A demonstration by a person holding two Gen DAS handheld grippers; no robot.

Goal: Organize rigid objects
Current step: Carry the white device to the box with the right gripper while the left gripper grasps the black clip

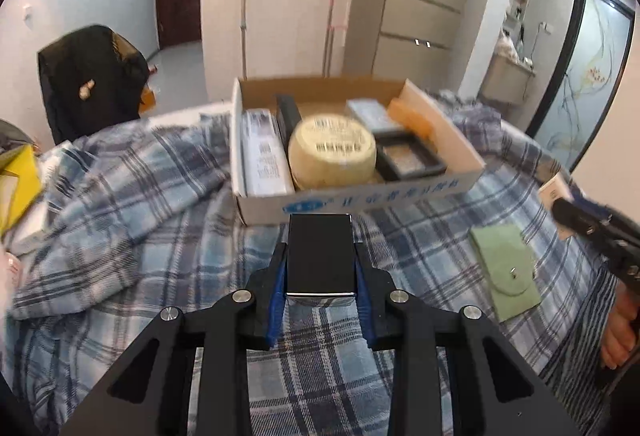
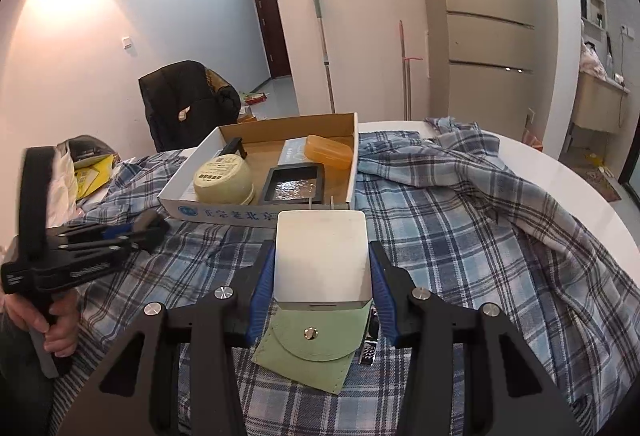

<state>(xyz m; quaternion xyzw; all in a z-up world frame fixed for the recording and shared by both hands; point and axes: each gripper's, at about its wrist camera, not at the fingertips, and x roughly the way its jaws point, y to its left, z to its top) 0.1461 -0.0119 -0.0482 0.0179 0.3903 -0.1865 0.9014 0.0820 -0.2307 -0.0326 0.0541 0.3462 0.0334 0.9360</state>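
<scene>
Box (image 1: 460, 185) was already pretty full when I looked: round tin (image 1: 332, 152), black tray (image 1: 408, 156), orange case (image 1: 412, 120) and a long white pack (image 1: 262, 156) all inside. My left gripper (image 1: 320, 276) was clamped on a dark metal case (image 1: 320, 252) just short of the box, and the right gripper (image 2: 322, 276) was squeezing a silver one (image 2: 322, 260). The green pouch (image 2: 310, 344) lay on the plaid cloth (image 2: 460, 228), so I'd say three things left.

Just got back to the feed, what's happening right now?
A person is sorting small items into the cardboard box on the plaid cloth. The left gripper is shut on a black box; the right gripper is shut on a silver box. Both hover short of the cardboard box. A green pouch lies below.
</scene>
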